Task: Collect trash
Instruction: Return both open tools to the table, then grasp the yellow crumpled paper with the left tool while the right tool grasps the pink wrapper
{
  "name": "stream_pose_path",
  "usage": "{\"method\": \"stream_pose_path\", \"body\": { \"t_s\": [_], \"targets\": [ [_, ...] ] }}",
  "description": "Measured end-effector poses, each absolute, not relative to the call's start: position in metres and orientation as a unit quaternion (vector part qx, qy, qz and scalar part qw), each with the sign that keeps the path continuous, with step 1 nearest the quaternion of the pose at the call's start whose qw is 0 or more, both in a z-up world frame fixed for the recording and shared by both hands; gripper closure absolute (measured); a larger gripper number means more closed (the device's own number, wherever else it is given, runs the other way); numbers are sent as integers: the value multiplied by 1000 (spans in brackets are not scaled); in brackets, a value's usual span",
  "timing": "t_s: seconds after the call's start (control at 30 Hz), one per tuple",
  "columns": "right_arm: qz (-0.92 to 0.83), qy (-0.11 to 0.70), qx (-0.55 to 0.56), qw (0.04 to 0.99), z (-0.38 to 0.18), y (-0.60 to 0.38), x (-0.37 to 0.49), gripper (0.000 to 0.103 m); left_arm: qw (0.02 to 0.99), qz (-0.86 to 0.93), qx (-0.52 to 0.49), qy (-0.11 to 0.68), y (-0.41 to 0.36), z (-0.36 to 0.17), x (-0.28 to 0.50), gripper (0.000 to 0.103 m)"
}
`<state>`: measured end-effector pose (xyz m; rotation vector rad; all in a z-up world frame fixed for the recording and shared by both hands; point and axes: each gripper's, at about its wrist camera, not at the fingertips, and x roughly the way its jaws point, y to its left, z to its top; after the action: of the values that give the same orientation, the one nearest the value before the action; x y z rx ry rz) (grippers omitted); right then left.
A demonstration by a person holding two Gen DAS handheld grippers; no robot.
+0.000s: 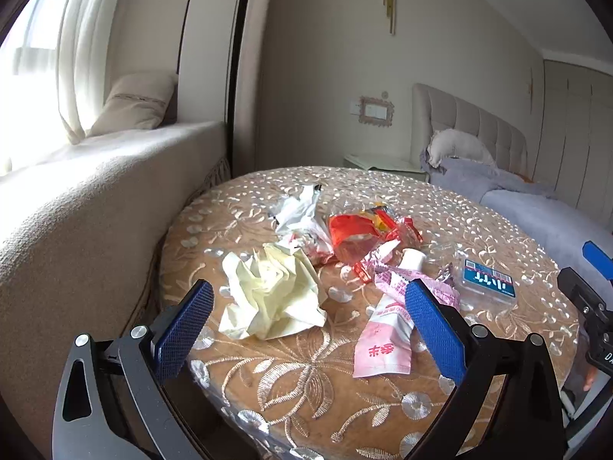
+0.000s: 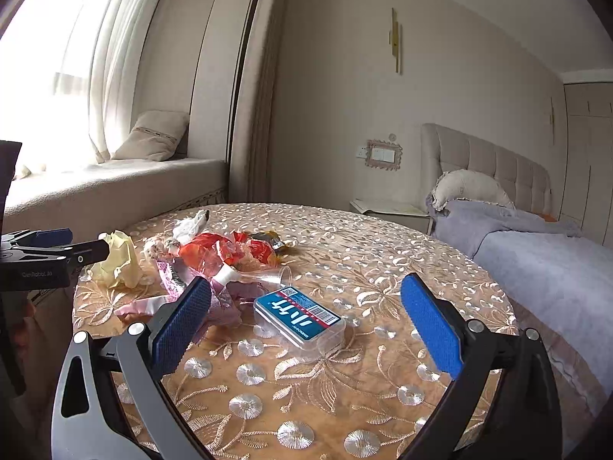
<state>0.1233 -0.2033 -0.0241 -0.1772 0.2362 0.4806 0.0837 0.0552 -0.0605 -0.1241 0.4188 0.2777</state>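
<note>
With both grippers' fingers held apart and empty, the approach is judged in hand: the crumpled tissue [image 1: 270, 291] ahead of the left gripper [image 1: 308, 326] and the clear box [image 2: 300, 318] ahead of the right gripper [image 2: 306, 329] are to be closed upon.

Crumpled pale-yellow paper wad [image 1: 270, 291] lies at the left of the cluster. Crumpled white wrapper [image 1: 300, 216] lies behind it. Torn red translucent plastic packet [image 1: 364, 235] lies beside the white wrapper. Flattened pink squeeze tube with white cap [image 1: 387, 335] lies nearest. Clear plastic box with blue label [image 2: 300, 316] lies flat, apart at right
</note>
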Motion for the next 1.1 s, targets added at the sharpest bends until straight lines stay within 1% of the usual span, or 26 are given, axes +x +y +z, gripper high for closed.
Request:
{"method": "stream_pose_path", "body": {
  "t_s": [0.17, 0.43, 0.57, 0.7, 0.77, 0.8, 0.83, 0.87, 0.9, 1.1],
  "targets": [
    [250, 116, -98, 956, -24, -185, 126, 5, 964, 141, -73, 212, 76, -65, 97, 5],
    [265, 121, -108, 950, -25, -166, 128, 5, 951, 132, -109, 258, 107, -86, 134, 5],
    [269, 123, -119, 948, -27, -157, 129, 4, 942, 125, -120, 288, 111, -95, 147, 5],
    [277, 125, -125, 944, -29, -149, 130, 5, 944, 109, -117, 289, 107, -99, 148, 5],
    [281, 129, -130, 942, -30, -144, 131, 5, 944, 110, -114, 288, 106, -100, 148, 10],
    [282, 130, -134, 941, -30, -142, 131, 5, 944, 109, -114, 290, 106, -101, 148, 25],
    [284, 133, -138, 940, -31, -139, 132, 5, 943, 107, -118, 292, 108, -102, 148, 36],
    [287, 136, -143, 937, -31, -136, 132, 5, 943, 103, -125, 290, 108, -101, 146, 37],
    [290, 140, -147, 935, -31, -132, 133, 5, 943, 102, -127, 289, 109, -100, 145, 39],
    [294, 188, -170, 922, -40, -110, 147, 5, 954, 118, -97, 259, 95, -84, 121, 40]
  ]
}}
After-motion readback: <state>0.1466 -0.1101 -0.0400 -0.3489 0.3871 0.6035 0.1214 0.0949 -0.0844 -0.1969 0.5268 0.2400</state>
